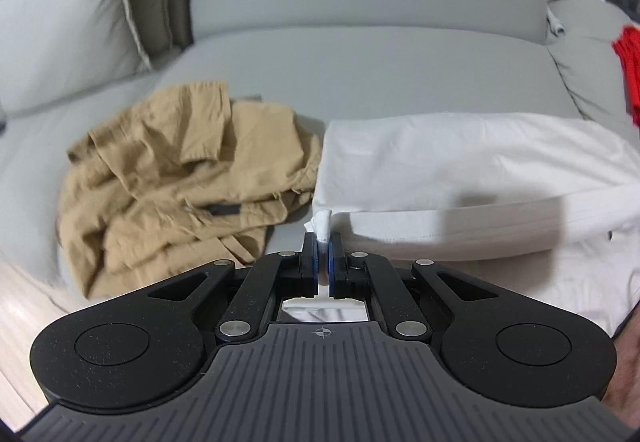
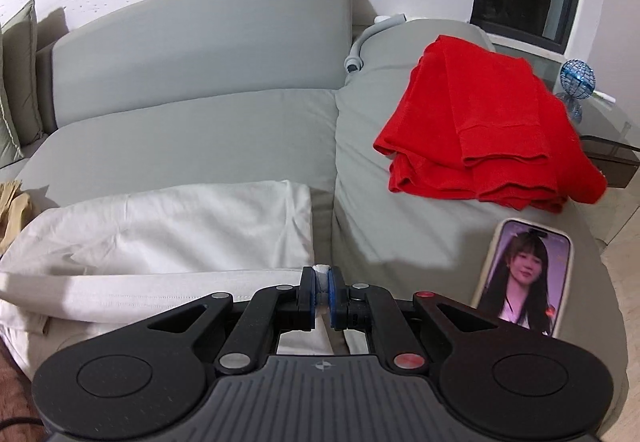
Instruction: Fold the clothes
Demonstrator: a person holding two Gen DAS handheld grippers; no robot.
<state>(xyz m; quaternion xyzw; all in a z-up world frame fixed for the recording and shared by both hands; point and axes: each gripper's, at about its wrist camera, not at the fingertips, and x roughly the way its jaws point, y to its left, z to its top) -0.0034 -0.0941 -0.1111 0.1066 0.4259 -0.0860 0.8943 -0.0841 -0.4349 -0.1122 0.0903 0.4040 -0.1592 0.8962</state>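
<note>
Now each gripper, left (image 1: 323, 242) and right (image 2: 321, 282), pinches a white garment (image 1: 460, 177) corner, fabric spread ahead.

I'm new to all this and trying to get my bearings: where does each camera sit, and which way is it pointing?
Left wrist: on the left tool, looking down along it at the sofa and a crumpled tan garment; bare skin shows at the lower right edge.
Right wrist: on the right tool, facing the sofa, a folded red garment and a phone.
Shared: the white garment, pinched by both tools.
</note>
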